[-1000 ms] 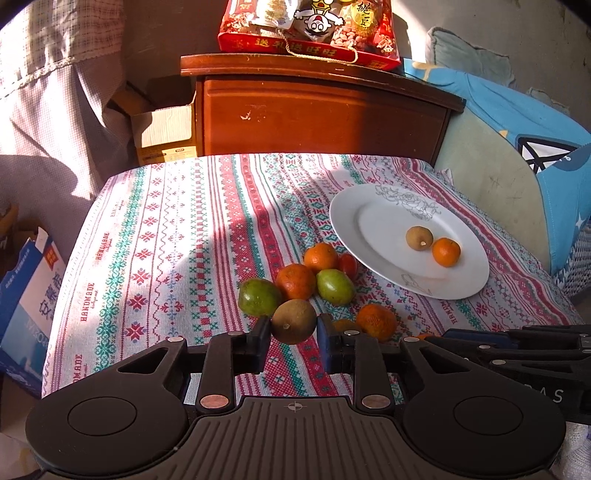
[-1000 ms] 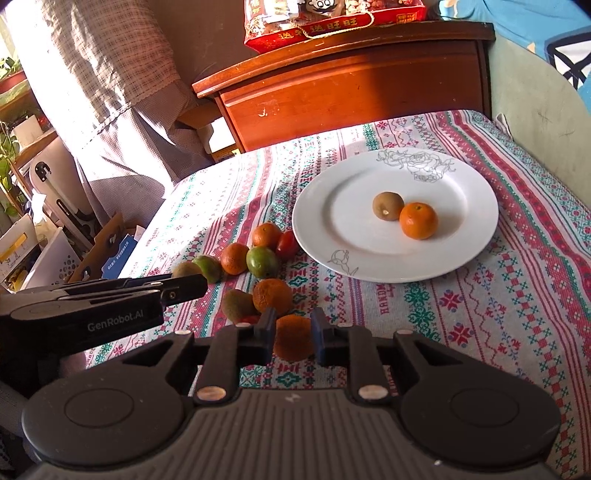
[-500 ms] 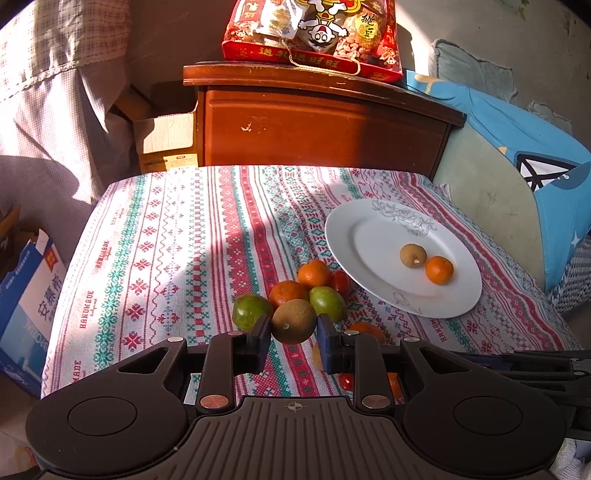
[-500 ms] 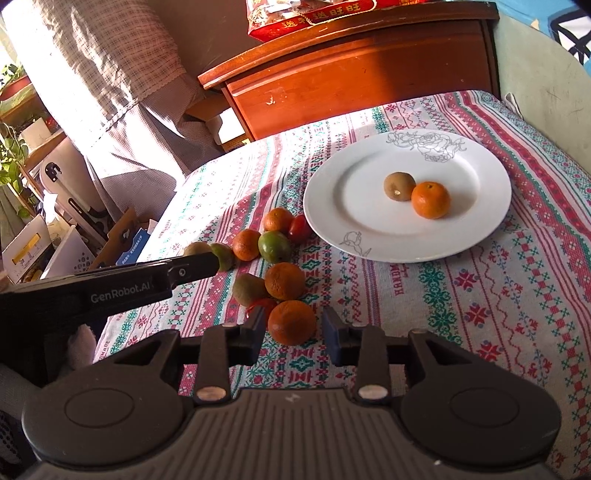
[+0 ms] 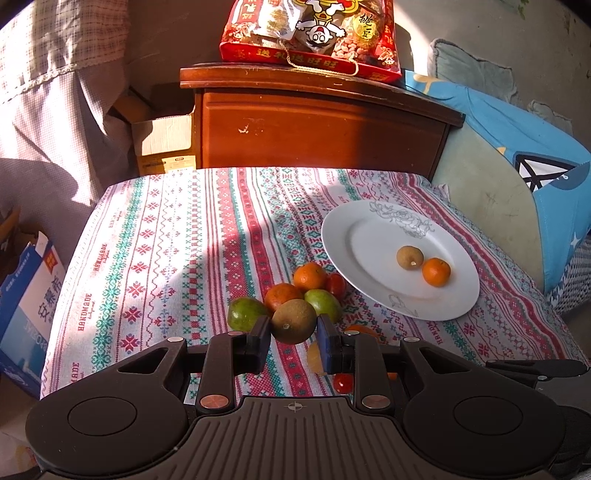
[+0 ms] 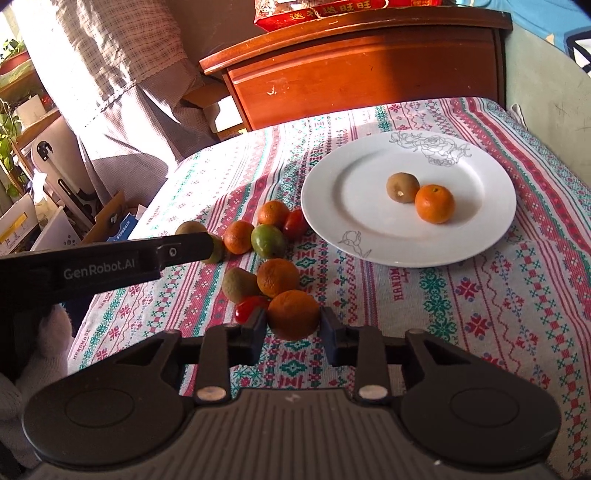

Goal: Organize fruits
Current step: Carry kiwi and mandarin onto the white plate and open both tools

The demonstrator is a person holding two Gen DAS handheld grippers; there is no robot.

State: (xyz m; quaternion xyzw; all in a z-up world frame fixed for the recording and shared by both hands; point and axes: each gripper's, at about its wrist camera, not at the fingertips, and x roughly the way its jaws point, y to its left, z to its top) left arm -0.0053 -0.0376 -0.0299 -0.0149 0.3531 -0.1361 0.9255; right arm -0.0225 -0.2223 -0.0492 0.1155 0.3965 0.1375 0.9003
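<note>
My left gripper (image 5: 293,332) is shut on a brown kiwi (image 5: 294,321), held above the tablecloth near a pile of fruit. My right gripper (image 6: 291,325) is shut on an orange tangerine (image 6: 293,314), lifted over the cloth. A white plate (image 6: 354,229) holds one kiwi (image 6: 402,187) and one tangerine (image 6: 434,204); it shows in the left wrist view too (image 5: 354,236). Loose tangerines (image 6: 277,277), green fruits (image 6: 267,240), a kiwi (image 6: 239,284) and small red tomatoes (image 6: 248,308) lie left of the plate.
The patterned tablecloth (image 5: 155,243) covers a small table. A wooden cabinet (image 5: 317,129) with a red snack bag (image 5: 310,33) stands behind. A blue cushion (image 5: 535,166) is at the right, boxes (image 5: 26,306) at the left. The left gripper's arm (image 6: 92,262) crosses the right view.
Both grippers have risen and pulled back with their fruit. The right gripper's tangerine has lifted off the cloth, clear of the pile.
</note>
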